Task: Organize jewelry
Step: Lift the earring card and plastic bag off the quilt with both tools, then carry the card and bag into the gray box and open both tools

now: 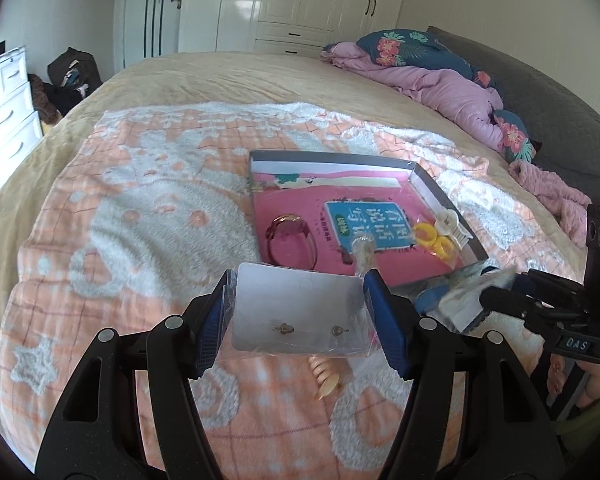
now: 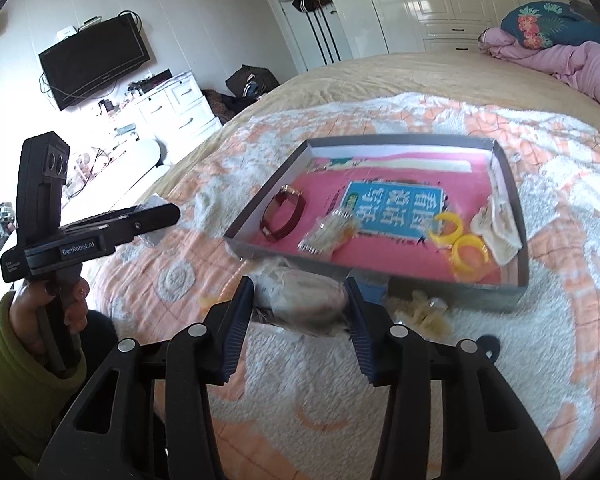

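My left gripper is shut on a clear-bagged white earring card with two studs, held above the blanket just before the tray. My right gripper is shut on a clear plastic packet with something pale pink inside, near the tray's front wall. The grey tray has a pink and blue floor and holds a dark red bangle, yellow rings, a clear bagged item and a white piece.
A pale spiral hair tie lies on the orange and white blanket below the card. More small pale items and a blue piece lie before the tray. A purple quilt is heaped at the bed's far right.
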